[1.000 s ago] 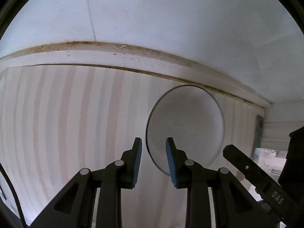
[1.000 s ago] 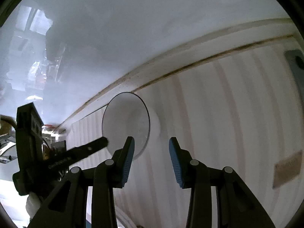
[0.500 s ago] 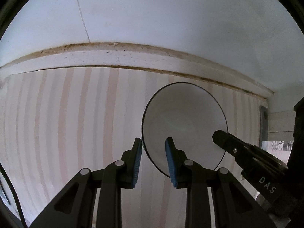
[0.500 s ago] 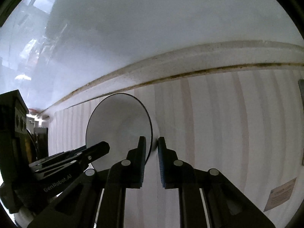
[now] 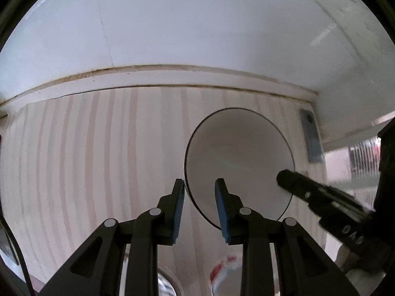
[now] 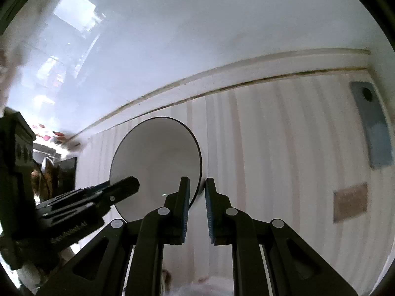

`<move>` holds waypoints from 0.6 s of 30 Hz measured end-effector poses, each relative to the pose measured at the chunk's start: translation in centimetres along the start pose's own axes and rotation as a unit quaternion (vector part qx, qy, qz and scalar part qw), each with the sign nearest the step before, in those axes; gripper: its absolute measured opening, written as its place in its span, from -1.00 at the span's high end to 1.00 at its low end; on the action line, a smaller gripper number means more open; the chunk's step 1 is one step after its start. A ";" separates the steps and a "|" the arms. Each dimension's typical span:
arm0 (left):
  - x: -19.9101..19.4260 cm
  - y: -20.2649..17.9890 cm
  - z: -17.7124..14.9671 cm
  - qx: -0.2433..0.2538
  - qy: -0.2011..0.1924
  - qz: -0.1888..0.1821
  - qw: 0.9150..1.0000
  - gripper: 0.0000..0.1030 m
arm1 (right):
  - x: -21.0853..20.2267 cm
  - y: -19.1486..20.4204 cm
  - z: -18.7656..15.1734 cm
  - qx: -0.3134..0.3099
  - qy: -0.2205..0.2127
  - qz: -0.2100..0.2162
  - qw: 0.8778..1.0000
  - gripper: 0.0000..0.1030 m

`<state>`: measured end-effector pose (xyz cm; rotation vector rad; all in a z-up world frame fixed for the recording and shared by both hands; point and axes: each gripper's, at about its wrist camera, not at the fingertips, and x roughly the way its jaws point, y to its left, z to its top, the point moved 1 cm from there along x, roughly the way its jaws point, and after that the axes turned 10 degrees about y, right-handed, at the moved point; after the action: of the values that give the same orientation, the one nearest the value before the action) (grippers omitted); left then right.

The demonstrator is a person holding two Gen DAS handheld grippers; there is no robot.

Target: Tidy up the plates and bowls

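1. Two black two-finger grippers with blue pads hold one round white bowl with a thin dark rim (image 5: 237, 157), one at each side of it.
2. Left gripper (image 5: 199, 206): its jaws stand narrow and clamp the near-left rim of the bowl; one pad (image 5: 221, 209) lies inside the rim, the other outside.
3. Right gripper (image 6: 198, 207): its jaws are drawn tight on the near-right rim – the wall passes between the two pads; in the left wrist view its tip reaches the bowl from the right.
4. Beyond both grippers lies a pale striped surface (image 5: 98, 160) – whether the bowl touches it cannot be told; a white ledge (image 5: 172, 79) and a glossy white wall (image 6: 197, 37) stand further off.
5. Right of the right gripper, well apart, a grey-blue rectangular patch (image 6: 372, 125) lies on the stripes.
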<state>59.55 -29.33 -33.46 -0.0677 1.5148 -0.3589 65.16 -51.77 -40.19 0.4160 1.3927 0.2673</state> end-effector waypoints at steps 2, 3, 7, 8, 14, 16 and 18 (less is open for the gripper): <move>-0.5 -0.6 -1.4 0.010 0.000 0.000 1.000 0.56 | -1.8 0.0 -1.4 0.003 -0.012 0.000 1.000 0.72; -1.0 -1.0 -2.4 0.015 0.000 -0.003 1.000 0.56 | -2.9 0.2 -2.5 0.003 -0.019 0.000 1.000 0.72; -1.8 -2.1 -5.0 0.026 0.000 -0.007 1.000 0.56 | -5.9 0.7 -6.1 0.002 -0.031 -0.007 0.999 0.72; -2.0 -2.4 -5.7 0.030 0.001 -0.008 1.000 0.56 | -6.5 0.7 -7.0 0.002 -0.034 -0.009 0.999 0.72; -2.1 -3.9 -9.6 0.060 0.007 -0.007 0.998 0.56 | -8.3 0.3 -12.2 0.012 -0.040 -0.015 0.999 0.72; -1.7 -4.2 -10.7 0.063 0.012 -0.012 0.998 0.56 | -8.5 -0.2 -13.8 0.022 -0.039 -0.011 0.999 0.72; -1.2 -4.6 -11.6 0.066 0.018 -0.013 0.998 0.56 | -8.4 -0.8 -15.6 0.034 -0.036 -0.005 0.999 0.72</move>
<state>47.30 -31.29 -31.81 0.0248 1.5238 -0.4827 48.42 -54.04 -34.95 0.4704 1.3360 0.1946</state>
